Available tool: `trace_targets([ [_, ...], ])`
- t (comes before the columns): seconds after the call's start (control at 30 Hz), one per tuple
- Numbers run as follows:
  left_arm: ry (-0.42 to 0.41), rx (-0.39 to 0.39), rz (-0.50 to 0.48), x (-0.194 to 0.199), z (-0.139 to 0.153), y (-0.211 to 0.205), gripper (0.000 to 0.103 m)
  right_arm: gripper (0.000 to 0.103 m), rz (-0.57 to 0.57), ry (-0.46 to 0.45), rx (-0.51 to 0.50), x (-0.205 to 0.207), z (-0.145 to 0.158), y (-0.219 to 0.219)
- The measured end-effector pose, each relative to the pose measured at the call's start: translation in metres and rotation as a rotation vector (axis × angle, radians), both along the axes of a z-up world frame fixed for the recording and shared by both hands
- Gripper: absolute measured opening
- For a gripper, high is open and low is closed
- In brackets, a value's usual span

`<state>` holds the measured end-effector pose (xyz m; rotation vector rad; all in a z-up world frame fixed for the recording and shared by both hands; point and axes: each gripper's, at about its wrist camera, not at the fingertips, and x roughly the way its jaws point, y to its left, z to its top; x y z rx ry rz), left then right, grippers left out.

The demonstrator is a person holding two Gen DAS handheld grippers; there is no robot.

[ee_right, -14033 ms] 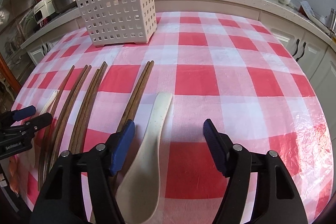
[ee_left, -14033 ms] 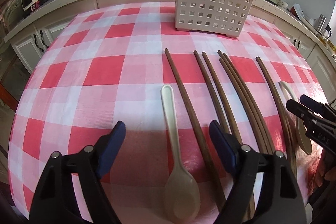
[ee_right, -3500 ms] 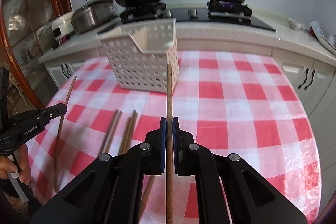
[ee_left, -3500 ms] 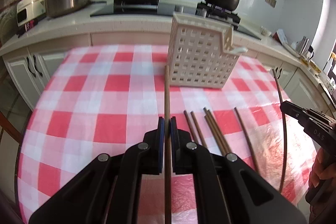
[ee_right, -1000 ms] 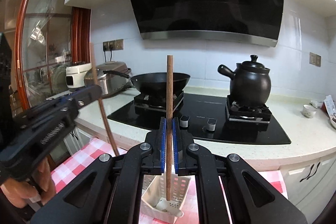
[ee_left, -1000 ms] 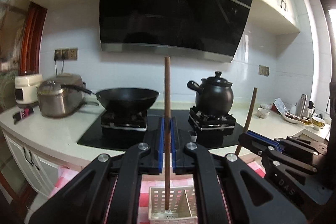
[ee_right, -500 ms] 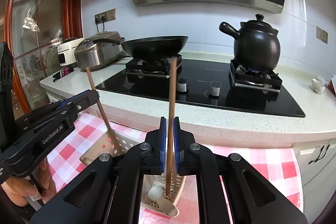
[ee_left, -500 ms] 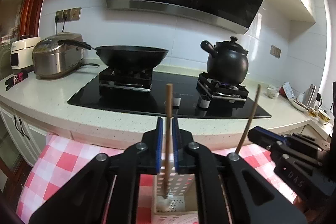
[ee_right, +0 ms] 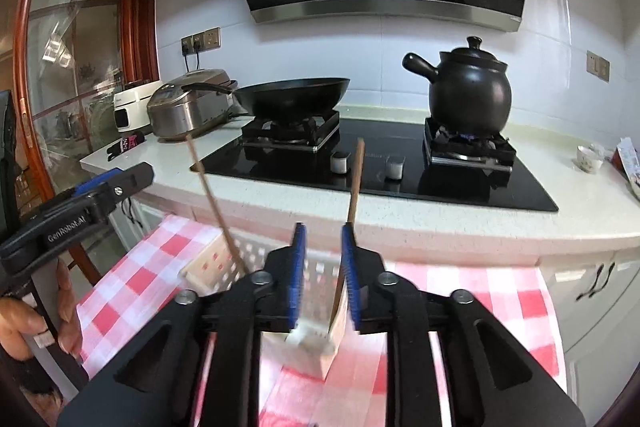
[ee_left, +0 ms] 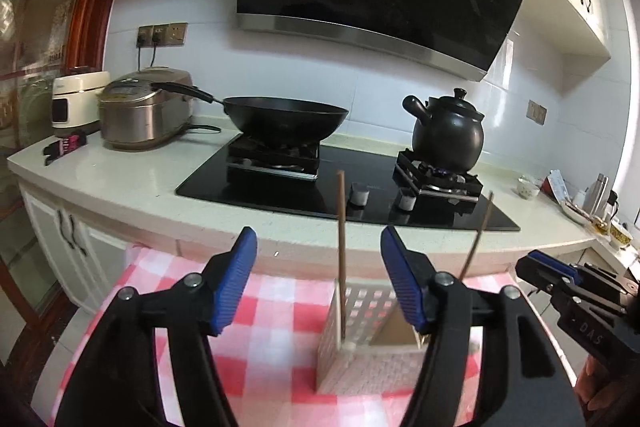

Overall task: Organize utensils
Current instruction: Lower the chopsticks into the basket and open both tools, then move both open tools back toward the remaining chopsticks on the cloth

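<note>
Both grippers are letting go above the white basket [ee_left: 362, 331]. The left gripper [ee_left: 319, 277] jaws are opening wide around a near-upright chopstick [ee_left: 341, 247] already standing inside it. The right gripper [ee_right: 322, 273] jaws are opening more narrowly, its chopstick [ee_right: 354, 187] leaning between them, tip down in the basket.

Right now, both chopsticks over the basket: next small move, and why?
Probably lift both grippers clear. The left gripper is opening and its chopstick already stands free in the white basket. The right gripper is opening; its chopstick sits between unpressed pads, lower end in the basket.
</note>
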<state>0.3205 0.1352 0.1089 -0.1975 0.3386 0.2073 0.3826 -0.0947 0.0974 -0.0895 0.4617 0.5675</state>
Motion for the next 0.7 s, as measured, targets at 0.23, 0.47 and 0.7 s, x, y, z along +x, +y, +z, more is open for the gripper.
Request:
trace_targets([
  [0.23,0.049,-0.028,0.016,-0.058,-0.026,-0.005,0.071,0.024,-0.012,0.047,0.011,-0.043,-0.025,-0.025],
  [0.47,0.170,-0.065,-0.008,-0.089,-0.086,-0.021,0.071,0.024,-0.015,0.139,-0.015,-0.079,-0.074,-0.036],
  [0.7,0.267,-0.072,-0.028,-0.104,-0.135,-0.035,0.071,0.024,-0.013,0.254,-0.049,-0.103,-0.130,-0.037],
])
